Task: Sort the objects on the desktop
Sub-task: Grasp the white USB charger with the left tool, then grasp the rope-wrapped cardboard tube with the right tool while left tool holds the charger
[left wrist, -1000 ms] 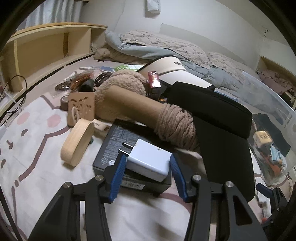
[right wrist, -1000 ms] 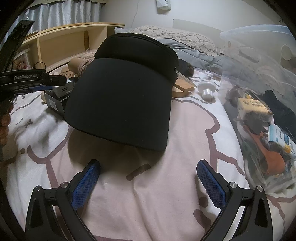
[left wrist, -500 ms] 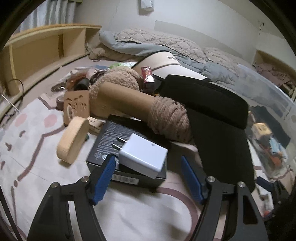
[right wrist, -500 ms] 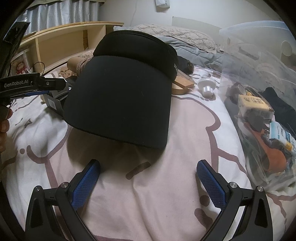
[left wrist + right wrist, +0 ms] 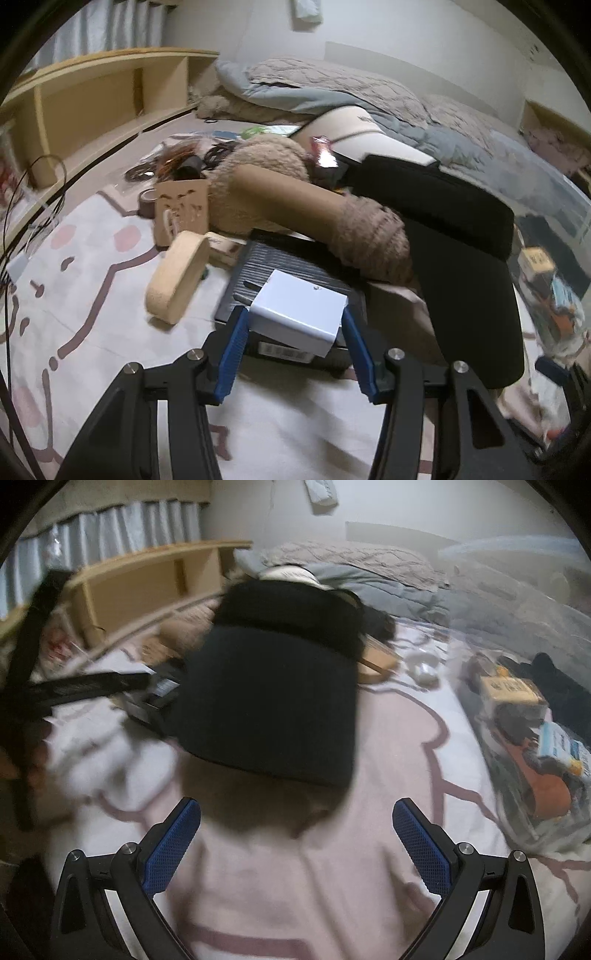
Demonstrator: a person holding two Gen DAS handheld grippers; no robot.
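Two tools are in play. My left tool (image 5: pixel 295 332) is clamped on a white charger block (image 5: pixel 299 317), one blue pad against each flat side wall. The charger sits tilted on top of a black box (image 5: pixel 280 266), which lies on the bed sheet (image 5: pixel 92 295); I cannot tell whether its underside rests on the lid or is clear of it.

Handling, as I judge it: the charger is a light, rigid plastic block with smooth, glossy faces and two metal prongs at its far end. Smooth plastic can slip, so the ribbed pads belong across the two broad parallel walls, near mid-length and away from the prongs. It needs firm pressure only.

My right tool (image 5: pixel 295 834) has its fingers wide apart and holds nothing; it points at a black sun visor (image 5: pixel 273 701), which is soft fabric with a broad, stiffer brim.

Nearby materials:
- Cardboard tube (image 5: pixel 291 206), rigid and matte, wound with fuzzy beige cord.
- Wooden oval piece (image 5: pixel 177 277), hard with rounded edges.
- Clear plastic bin (image 5: pixel 524 709) holding small items, to the right.
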